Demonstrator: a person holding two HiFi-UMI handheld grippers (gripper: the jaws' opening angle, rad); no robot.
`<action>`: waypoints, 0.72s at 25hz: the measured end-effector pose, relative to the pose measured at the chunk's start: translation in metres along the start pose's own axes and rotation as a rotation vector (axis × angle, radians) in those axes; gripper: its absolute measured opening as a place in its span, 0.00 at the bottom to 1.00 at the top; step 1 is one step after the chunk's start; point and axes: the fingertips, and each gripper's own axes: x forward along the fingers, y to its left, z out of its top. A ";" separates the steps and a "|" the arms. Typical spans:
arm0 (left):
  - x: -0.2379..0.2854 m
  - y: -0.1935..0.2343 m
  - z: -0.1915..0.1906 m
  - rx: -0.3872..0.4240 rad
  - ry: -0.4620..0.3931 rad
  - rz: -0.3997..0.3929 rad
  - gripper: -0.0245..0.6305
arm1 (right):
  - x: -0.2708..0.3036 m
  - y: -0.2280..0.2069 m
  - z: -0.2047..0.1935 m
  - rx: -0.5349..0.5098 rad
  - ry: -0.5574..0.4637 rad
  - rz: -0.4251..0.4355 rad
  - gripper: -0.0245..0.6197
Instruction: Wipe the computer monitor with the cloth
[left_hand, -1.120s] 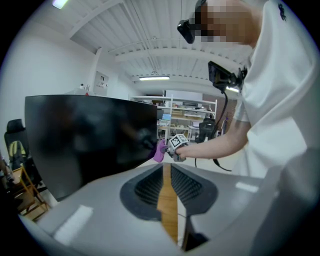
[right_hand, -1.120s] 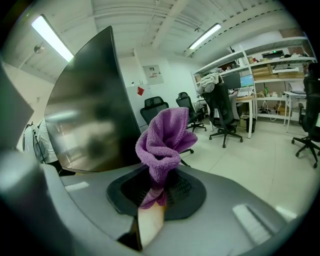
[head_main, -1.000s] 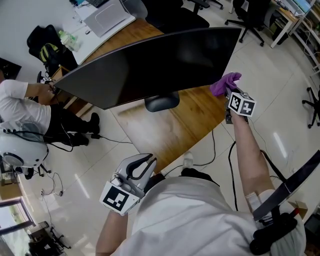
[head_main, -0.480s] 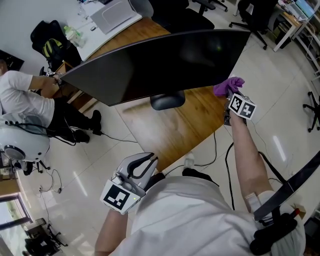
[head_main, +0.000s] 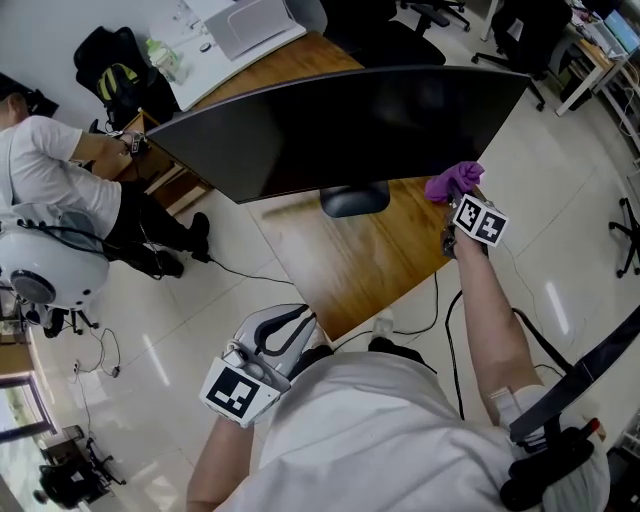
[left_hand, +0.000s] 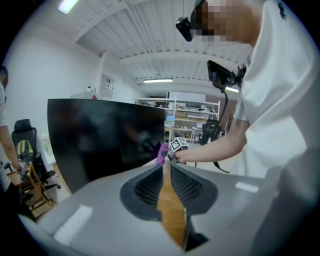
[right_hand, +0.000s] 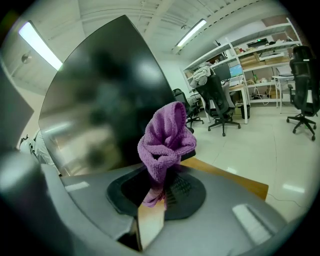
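Note:
The wide black curved monitor (head_main: 340, 130) stands on a wooden desk (head_main: 340, 265). My right gripper (head_main: 456, 196) is shut on a bunched purple cloth (head_main: 452, 182) at the screen's lower right corner. In the right gripper view the cloth (right_hand: 165, 142) sticks up from the jaws of the right gripper (right_hand: 161, 175), in front of the dark screen (right_hand: 105, 95); whether it touches the glass is unclear. My left gripper (head_main: 280, 330) hangs low by my body, off the desk, shut on nothing. In its own view the left gripper (left_hand: 166, 167) points at the monitor (left_hand: 105, 135) and the cloth (left_hand: 162, 152).
The monitor's dark oval foot (head_main: 355, 200) sits mid-desk. A person (head_main: 50, 170) sits at the left beside a black backpack (head_main: 110, 60). Cables (head_main: 440, 300) trail on the tiled floor under the desk's near edge. Office chairs (head_main: 520, 30) stand at the far right.
The head view has swung, so the monitor sits further right in frame. My right gripper has sunk slightly with the cloth by the screen's lower right corner. The left gripper has not moved.

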 end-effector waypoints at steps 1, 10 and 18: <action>-0.002 0.002 -0.001 -0.001 0.001 0.003 0.15 | 0.002 0.004 -0.002 0.002 0.001 0.002 0.12; -0.033 0.018 -0.009 -0.015 0.006 0.034 0.15 | 0.011 0.046 -0.017 0.004 0.018 0.022 0.12; -0.056 0.028 -0.023 -0.016 0.006 0.047 0.14 | 0.018 0.078 -0.033 -0.007 0.028 0.040 0.12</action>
